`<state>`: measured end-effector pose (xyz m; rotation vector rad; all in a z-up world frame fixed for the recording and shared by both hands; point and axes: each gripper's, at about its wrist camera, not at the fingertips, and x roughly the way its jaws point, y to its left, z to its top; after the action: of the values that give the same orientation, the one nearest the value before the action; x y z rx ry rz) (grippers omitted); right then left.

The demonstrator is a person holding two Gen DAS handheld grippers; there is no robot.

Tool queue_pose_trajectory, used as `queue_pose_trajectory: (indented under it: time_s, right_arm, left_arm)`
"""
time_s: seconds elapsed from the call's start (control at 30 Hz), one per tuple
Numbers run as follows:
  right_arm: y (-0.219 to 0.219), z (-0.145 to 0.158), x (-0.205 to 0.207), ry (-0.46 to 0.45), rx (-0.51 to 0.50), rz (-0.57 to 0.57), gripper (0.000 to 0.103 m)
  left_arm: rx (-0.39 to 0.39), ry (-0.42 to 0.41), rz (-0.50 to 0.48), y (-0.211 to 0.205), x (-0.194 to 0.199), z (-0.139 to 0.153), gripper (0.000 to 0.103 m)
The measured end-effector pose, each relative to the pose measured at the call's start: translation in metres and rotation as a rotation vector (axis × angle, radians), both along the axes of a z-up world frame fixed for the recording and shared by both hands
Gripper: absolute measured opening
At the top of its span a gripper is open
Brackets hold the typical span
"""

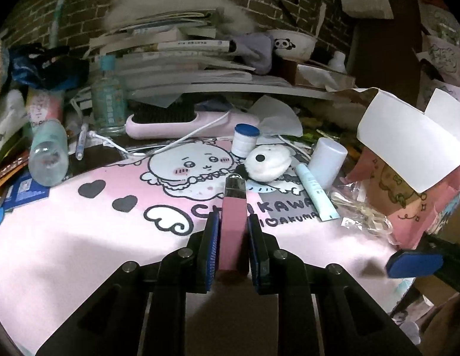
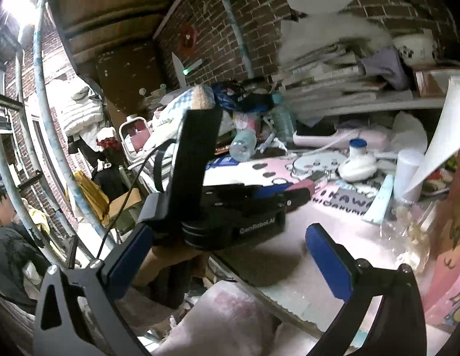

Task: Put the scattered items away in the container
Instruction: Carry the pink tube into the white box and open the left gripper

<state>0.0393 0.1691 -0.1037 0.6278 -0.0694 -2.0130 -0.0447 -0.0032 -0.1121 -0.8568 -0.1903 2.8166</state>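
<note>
The left gripper (image 1: 233,231) is clamping one pink rectangular stick with a silver cap (image 1: 233,222) between its two blue-padded fingers (image 1: 211,252), the stick pointing forward over the pink cartoon mat (image 1: 81,237); the right gripper (image 2: 227,252) is hovering with its two fingers spread wide and nothing between them (its blue pad is peeking in at the right edge of the left view).

Lying on the mat ahead are one pale blue tube (image 1: 317,191), one white round puff with a black dot (image 1: 268,161), one white tub with a blue lid (image 1: 244,139) and one frosted cylindrical cup (image 1: 327,161), the tube leaning against the cup; two clear bottles are sitting at the left, one upright (image 1: 108,101) and one tipped over (image 1: 49,157); one pink hairbrush (image 1: 182,121) is resting behind.

The pink box with open white flaps (image 1: 407,160) is standing at the right, well apart from the stick.

Only the right view is showing the left gripper's black body from the side, and a lit lamp (image 2: 18,4); only the left view is showing the grip on the stick clearly.
</note>
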Motion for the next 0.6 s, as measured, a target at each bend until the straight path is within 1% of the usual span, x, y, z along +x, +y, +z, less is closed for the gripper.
queue_pose_trajectory:
  time_s: [0.2, 0.33, 0.4, 0.43, 0.5, 0.6]
  right_arm:
    - [0.004, -0.001, -0.003, -0.005, -0.010, -0.008, 0.103]
    - [0.008, 0.000, -0.004, 0.005, -0.033, -0.002, 0.103]
    - [0.010, -0.001, -0.003, 0.007, -0.039, -0.003, 0.103]
    - [0.010, -0.002, -0.004, 0.006, -0.036, -0.004, 0.103]
    - [0.011, -0.004, -0.005, 0.001, -0.029, -0.007, 0.103]
    - [0.010, -0.008, -0.008, -0.011, -0.020, -0.013, 0.103]
  left_arm:
    - [-0.029, 0.071, 0.008, 0.009, 0.018, -0.006, 0.013]
    - [0.003, 0.151, 0.012, 0.010, 0.030, -0.015, 0.013]
    - [0.046, 0.186, 0.021, 0.008, 0.033, -0.019, 0.014]
    - [0.045, 0.205, 0.027, 0.009, 0.034, -0.020, 0.014]
    - [0.016, 0.216, 0.029, 0.014, 0.033, -0.020, 0.014]
    - [0.012, 0.223, 0.030, 0.015, 0.031, -0.021, 0.014]
